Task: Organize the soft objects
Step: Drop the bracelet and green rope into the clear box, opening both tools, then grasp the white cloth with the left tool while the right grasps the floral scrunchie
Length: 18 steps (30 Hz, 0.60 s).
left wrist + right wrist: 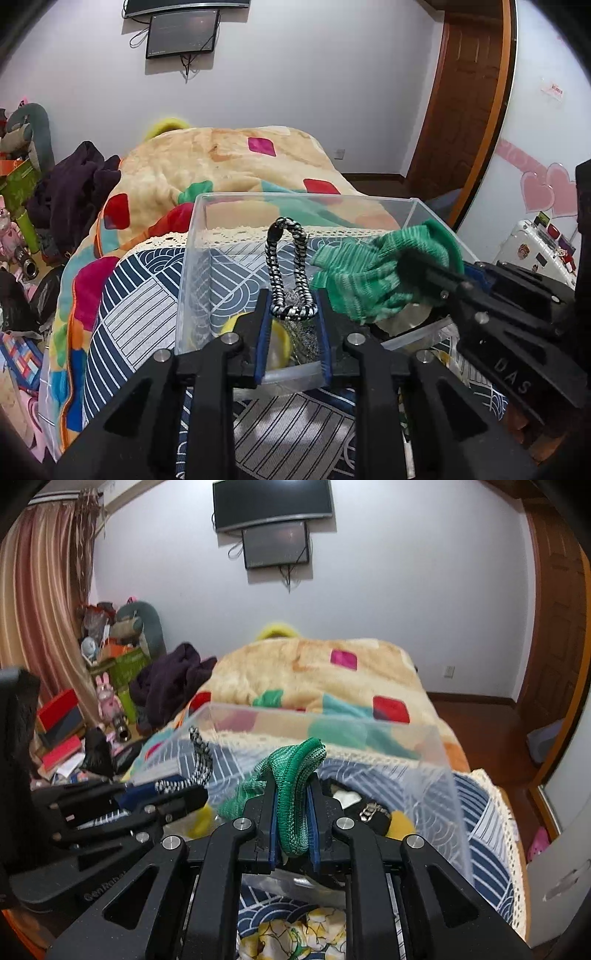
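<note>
A clear plastic box (192, 258) stands on the bed, with soft items inside. My left gripper (293, 314) is shut on a black-and-white braided band (291, 266), holding it upright over the box's near edge. My right gripper (293, 805) is shut on a green knitted glove (295, 775) and holds it above the box (454, 786). From the left wrist view the glove (362, 273) hangs over the box's right side in the right gripper (436, 273). The left gripper (184, 794) with the band (201, 760) shows at the left in the right wrist view.
The bed carries a navy patterned cover (140, 295) and a beige blanket with coloured squares (229, 162). Dark clothes (70, 192) and clutter lie left of the bed. A wooden door (461, 99) stands at the right. Yellow and dark items (384, 818) lie in the box.
</note>
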Each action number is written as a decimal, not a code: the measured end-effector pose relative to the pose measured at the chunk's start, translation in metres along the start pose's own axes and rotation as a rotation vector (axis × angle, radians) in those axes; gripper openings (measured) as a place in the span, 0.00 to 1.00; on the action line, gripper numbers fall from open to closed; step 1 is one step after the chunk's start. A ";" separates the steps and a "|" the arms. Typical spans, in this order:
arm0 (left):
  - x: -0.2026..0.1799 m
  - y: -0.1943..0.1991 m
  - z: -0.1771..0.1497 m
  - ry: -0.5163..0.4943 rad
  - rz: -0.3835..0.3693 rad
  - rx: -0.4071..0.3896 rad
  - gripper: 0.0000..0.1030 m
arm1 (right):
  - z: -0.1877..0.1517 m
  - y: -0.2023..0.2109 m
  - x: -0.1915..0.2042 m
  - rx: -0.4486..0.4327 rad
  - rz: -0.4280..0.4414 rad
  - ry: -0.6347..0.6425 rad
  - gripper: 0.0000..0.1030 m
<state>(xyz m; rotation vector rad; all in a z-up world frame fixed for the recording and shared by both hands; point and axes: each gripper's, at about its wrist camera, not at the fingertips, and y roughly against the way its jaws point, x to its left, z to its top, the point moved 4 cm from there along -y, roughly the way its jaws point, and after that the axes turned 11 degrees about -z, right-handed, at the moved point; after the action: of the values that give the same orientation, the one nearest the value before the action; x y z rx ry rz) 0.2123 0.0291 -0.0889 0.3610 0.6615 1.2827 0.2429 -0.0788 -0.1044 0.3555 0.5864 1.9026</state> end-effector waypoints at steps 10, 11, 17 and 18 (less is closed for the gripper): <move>-0.004 0.021 -0.003 -0.020 0.002 -0.035 0.45 | -0.001 0.011 -0.009 0.002 -0.009 -0.001 0.41; -0.005 0.024 -0.004 -0.024 0.001 -0.036 0.50 | -0.001 0.013 -0.010 -0.005 -0.014 0.000 0.44; -0.012 0.041 -0.006 -0.063 0.019 -0.061 0.65 | 0.001 0.035 -0.018 -0.059 -0.044 -0.003 0.64; -0.013 0.045 -0.008 -0.067 0.019 -0.067 0.68 | 0.000 0.037 -0.020 -0.063 -0.047 -0.003 0.65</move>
<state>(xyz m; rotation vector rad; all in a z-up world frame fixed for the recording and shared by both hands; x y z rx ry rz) 0.1711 0.0275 -0.0648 0.3544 0.5578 1.3022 0.2220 -0.1085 -0.0838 0.3019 0.5276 1.8706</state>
